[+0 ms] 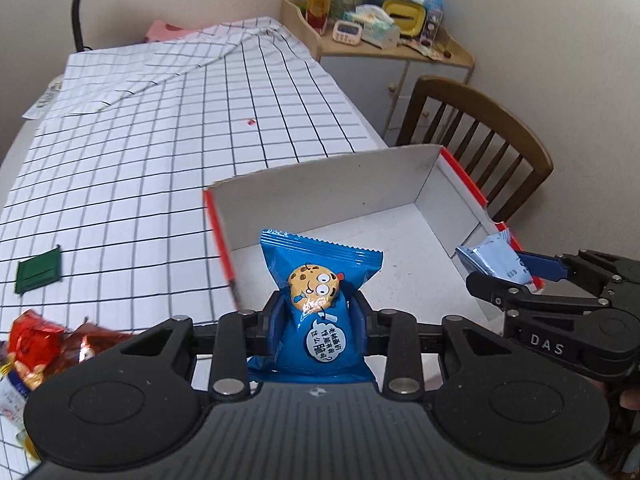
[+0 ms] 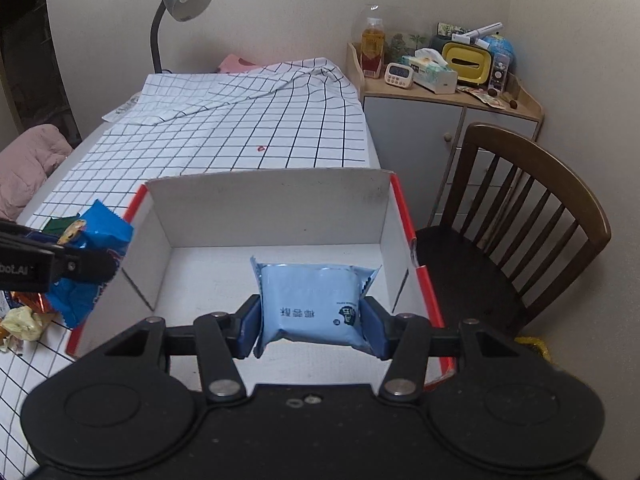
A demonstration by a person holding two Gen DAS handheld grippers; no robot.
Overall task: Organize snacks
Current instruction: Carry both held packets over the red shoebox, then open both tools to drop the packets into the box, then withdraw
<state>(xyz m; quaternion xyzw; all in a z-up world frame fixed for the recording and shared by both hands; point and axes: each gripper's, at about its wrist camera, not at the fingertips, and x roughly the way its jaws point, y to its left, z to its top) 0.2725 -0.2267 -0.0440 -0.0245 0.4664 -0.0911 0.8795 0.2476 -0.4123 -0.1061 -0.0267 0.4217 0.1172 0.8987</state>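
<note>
My left gripper (image 1: 318, 312) is shut on a blue cookie packet (image 1: 316, 280) with a cartoon cookie face, held over the near left part of an open white box with red edges (image 1: 328, 184). My right gripper (image 2: 311, 320) is shut on a pale blue snack packet (image 2: 312, 300), hanging above the box's (image 2: 272, 196) bare floor. Each gripper shows in the other's view: the right gripper (image 1: 516, 272) with its pale packet (image 1: 492, 260) by the box's right wall, the left one with its blue packet (image 2: 94, 248) at the box's left wall.
Loose snacks lie on the checked tablecloth (image 1: 168, 152) at the near left: red wrappers (image 1: 36, 340) and a green packet (image 1: 38, 270). A wooden chair (image 2: 516, 216) stands right of the box. A cluttered cabinet (image 2: 444, 92) and a desk lamp (image 2: 180, 0) are at the back.
</note>
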